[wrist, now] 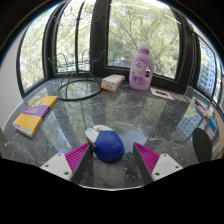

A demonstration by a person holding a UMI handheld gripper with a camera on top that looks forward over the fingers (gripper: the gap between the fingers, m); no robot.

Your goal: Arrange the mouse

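Mouse point(108, 146), blue, sits on the reflective table point(150, 120) between the 2 pink pads point(78, 155) of the gripper point(112, 158), whose jaws stand wide apart gripping nothing, gaps at either side, with open tabletop ahead before the purple bottle point(142, 69), cardboard box point(113, 83) and yellow packet point(34, 114).

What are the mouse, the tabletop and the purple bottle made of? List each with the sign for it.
Mouse, between the open gripper fingers: looks like smooth blue plastic with a soft sheen.
Tabletop: probably glass or polished stone; it mirrors the windows.
Purple bottle: likely opaque moulded plastic with a printed label.
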